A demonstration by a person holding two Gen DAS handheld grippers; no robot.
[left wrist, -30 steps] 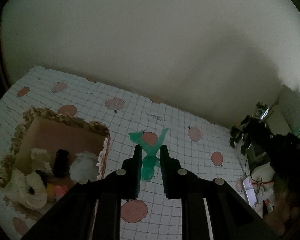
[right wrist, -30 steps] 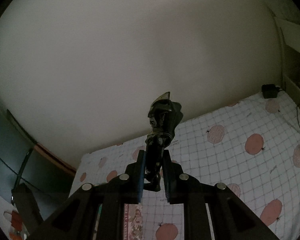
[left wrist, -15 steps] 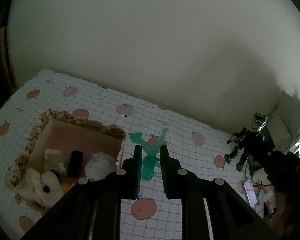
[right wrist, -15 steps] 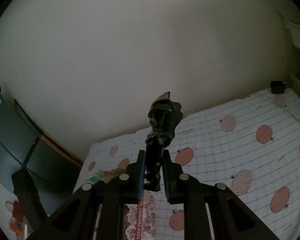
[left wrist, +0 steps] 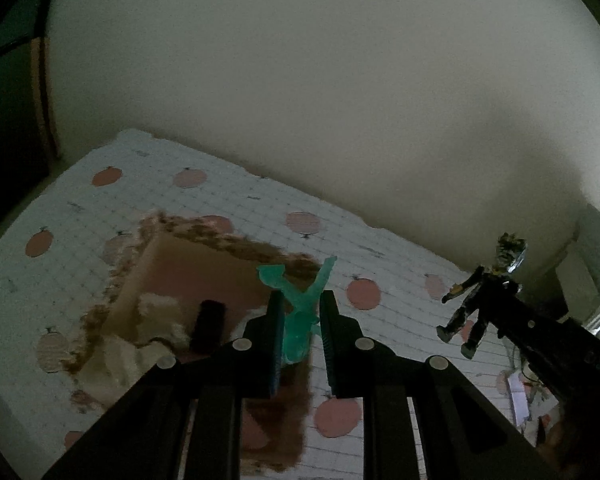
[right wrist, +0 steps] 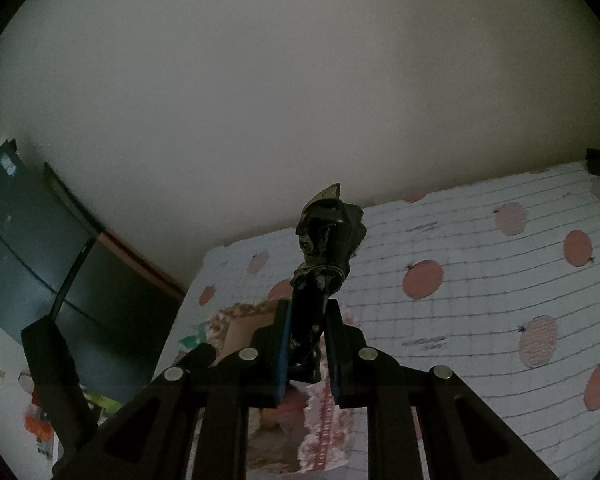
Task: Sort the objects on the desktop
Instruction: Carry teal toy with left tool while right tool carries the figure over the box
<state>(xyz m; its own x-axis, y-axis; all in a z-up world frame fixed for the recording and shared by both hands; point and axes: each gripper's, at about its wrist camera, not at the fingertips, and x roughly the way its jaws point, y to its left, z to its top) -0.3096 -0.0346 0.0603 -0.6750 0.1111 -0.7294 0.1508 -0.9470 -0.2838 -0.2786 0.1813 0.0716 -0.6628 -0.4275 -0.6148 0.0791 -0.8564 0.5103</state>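
Left claw (left wrist: 300,316) pinching green toy figure (left wrist: 300,312), held in air above near-right corner of open box (left wrist: 156,264). Right claw (right wrist: 306,330) pinching dark action figure (right wrist: 328,240) by legs, head up, off the worktop (right wrist: 480,292); same figure seen far right in left view (left wrist: 480,300). Box on left of worktop, already holding white crumpled items (left wrist: 156,320) and a dark cylinder (left wrist: 208,324), so part sorted. Both figures not yet dropped. Left: release green one in box, then dark one, likely same box. Clutter at far right edge (left wrist: 520,396), too blurred to name. Checked cloth with pink fruit spots otherwise bare.
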